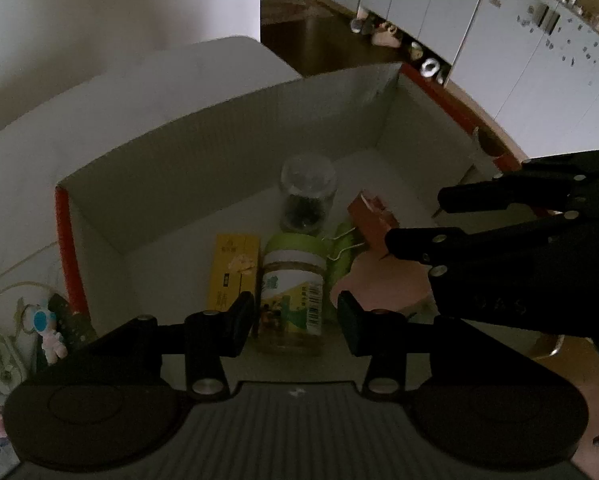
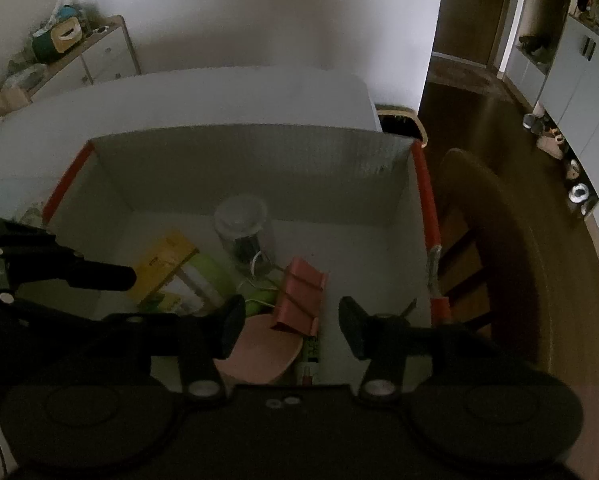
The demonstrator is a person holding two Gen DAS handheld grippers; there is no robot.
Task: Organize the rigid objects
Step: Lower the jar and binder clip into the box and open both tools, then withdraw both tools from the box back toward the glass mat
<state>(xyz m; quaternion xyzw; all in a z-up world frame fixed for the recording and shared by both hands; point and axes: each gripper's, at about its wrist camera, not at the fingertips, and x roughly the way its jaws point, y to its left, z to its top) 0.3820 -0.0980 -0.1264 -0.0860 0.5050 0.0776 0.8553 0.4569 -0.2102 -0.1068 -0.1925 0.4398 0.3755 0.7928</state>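
While both grippers hang over the white box (image 2: 259, 168), the left gripper (image 1: 295, 316) is spread w/ the green-lidded jar (image 1: 293, 280) between its pads, contact unclear in the dim light; the right gripper (image 2: 291, 326) stands spread & empty above the red binder clip (image 2: 301, 296). Near the box's front wall a pink disc (image 2: 259, 354) is partly hidden by a finger, label text unreadable. Clear jar (image 2: 243, 232) stands mid-box, yellow carton (image 1: 233, 272) toward the left wall.
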